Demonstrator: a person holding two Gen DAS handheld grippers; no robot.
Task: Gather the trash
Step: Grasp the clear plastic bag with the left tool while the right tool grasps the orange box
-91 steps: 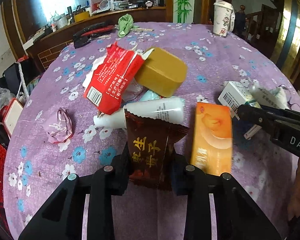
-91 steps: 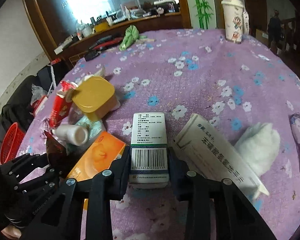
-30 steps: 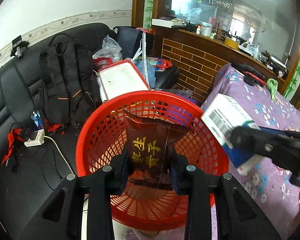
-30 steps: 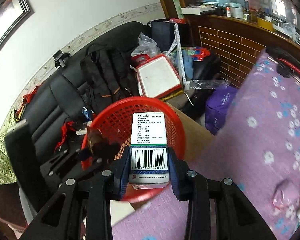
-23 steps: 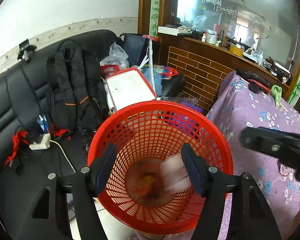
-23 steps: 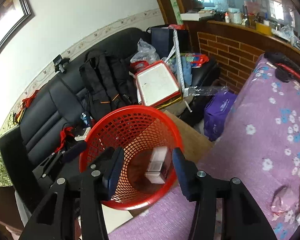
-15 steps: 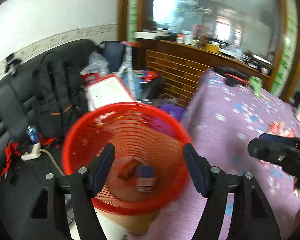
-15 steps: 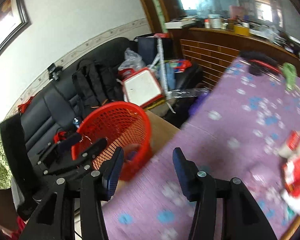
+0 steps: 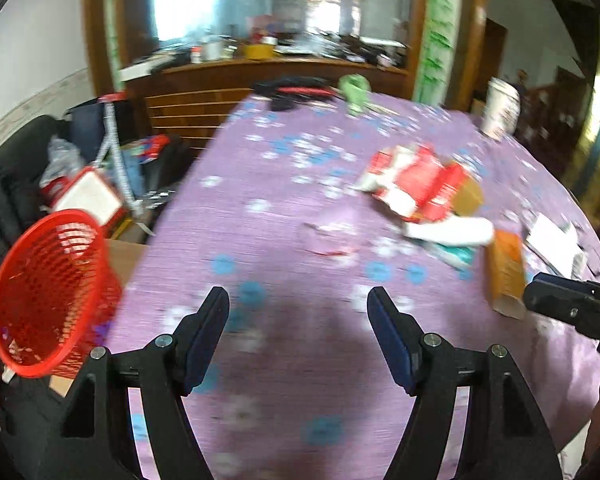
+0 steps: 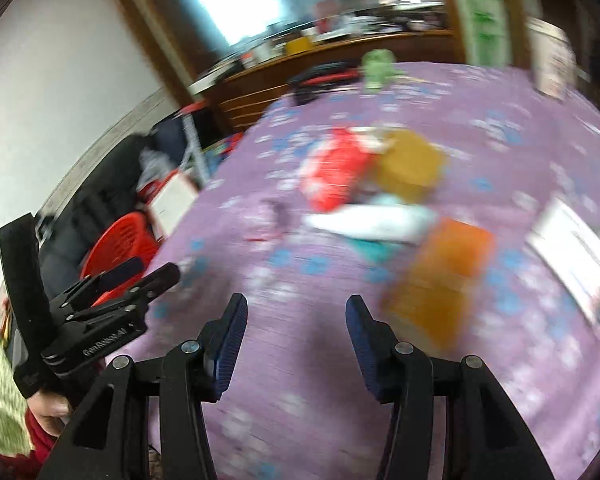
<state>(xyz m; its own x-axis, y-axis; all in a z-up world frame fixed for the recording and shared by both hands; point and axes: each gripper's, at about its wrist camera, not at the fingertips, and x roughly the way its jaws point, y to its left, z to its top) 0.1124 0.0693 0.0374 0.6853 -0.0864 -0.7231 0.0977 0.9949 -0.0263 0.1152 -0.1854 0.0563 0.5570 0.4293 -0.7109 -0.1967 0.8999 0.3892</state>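
Note:
My left gripper (image 9: 298, 300) is open and empty above the purple flowered table (image 9: 284, 360). My right gripper (image 10: 296, 308) is open and empty over the same table. A red mesh basket (image 9: 48, 288) stands off the table's left edge; it also shows in the right wrist view (image 10: 116, 248). Trash lies ahead: a red wrapper (image 9: 420, 188), a white tube (image 9: 448, 230), an orange box (image 9: 506, 272), a mustard box (image 10: 410, 168) and a crumpled pink wrapper (image 9: 332, 236). Both views are blurred.
A white paper cup (image 9: 500, 110), a green cloth (image 9: 354, 90) and a black and red tool (image 9: 296, 88) sit at the table's far side. A white leaflet (image 10: 576, 252) lies at the right. A black sofa with bags (image 9: 12, 184) is left.
Both grippers opened over the basket, dropping the brown snack packet and the white medicine box in. Both then swung right, back over the table.

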